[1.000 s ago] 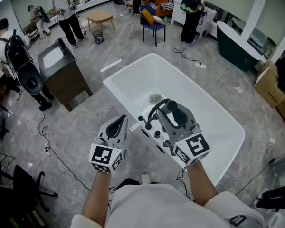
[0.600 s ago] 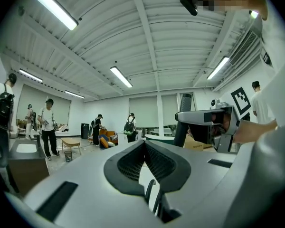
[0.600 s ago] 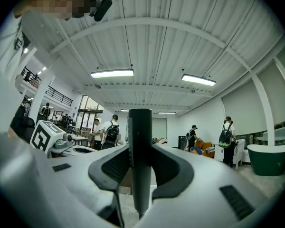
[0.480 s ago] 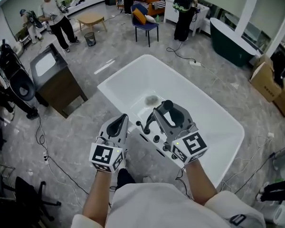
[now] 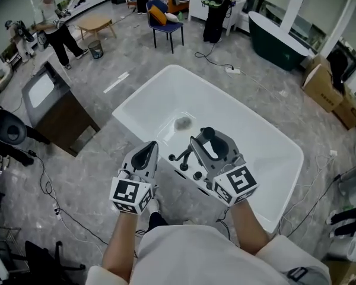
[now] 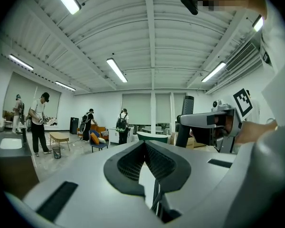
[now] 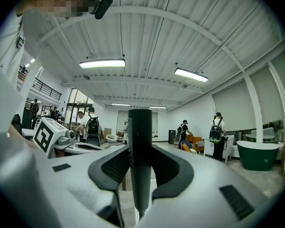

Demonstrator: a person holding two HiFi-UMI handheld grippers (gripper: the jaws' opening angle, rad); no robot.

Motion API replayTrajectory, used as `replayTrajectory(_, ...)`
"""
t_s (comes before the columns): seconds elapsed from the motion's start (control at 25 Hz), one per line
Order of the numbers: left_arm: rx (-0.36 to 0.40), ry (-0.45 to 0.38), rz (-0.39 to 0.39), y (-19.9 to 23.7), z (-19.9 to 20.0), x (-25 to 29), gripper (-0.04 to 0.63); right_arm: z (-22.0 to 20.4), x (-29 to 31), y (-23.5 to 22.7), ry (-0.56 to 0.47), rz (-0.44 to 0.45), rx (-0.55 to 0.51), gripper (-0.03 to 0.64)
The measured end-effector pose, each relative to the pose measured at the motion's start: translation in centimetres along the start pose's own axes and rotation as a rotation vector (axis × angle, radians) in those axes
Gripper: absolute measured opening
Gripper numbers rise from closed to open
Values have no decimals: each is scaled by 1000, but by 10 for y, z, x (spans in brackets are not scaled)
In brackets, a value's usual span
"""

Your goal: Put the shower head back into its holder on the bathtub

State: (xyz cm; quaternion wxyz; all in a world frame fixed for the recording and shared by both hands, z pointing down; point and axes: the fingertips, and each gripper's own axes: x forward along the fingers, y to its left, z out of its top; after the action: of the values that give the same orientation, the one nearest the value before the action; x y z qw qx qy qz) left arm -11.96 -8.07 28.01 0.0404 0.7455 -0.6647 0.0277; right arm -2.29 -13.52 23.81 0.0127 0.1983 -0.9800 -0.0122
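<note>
Both tongs have moved with the person, so the bathtub (image 5: 143,86) now lies a bit more to the left in the head view than 1 second ago. The tongs themselves sit at almost the same spot in the picture.

The right tongs (image 5: 206,140) are closed on the shower head (image 7: 140,146). It is a dark stick that stands upright between the 2 jaws, with a pad pressing on each side. The left tongs (image 5: 147,153) are closed with nothing in them, and their tips touch.

The shower head is over the near rim of the white bathtub, just beside the black taps (image 5: 187,165). The left tongs are near the outer side of that rim, over the grey floor (image 5: 107,177). A drain (image 5: 182,123) shows in the bottom of the tub.

Further off stand a dark cabinet (image 5: 56,114), a blue chair (image 5: 160,19) and a dark green tub (image 5: 279,40). A person (image 5: 54,25) stands at the far left.
</note>
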Motion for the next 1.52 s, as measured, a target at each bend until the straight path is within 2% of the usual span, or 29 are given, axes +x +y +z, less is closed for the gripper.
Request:
replayTrajectory(0.76,-8,50,-219,88,-28,41,12,-45,84,9,117,-195,32,143)
replayTrajectory(1.04,-13,75,-303,108,-44,46,12,-68,97,13,163,-284,60,143)
replayTrajectory(1.24,-37,102,-333,119,-59,51,12,-88,101,9,206,-334,85,143)
replayTrajectory(1.52,-52,166,-356,116,-87,63,12,-113,107,0,231,-339,114,143)
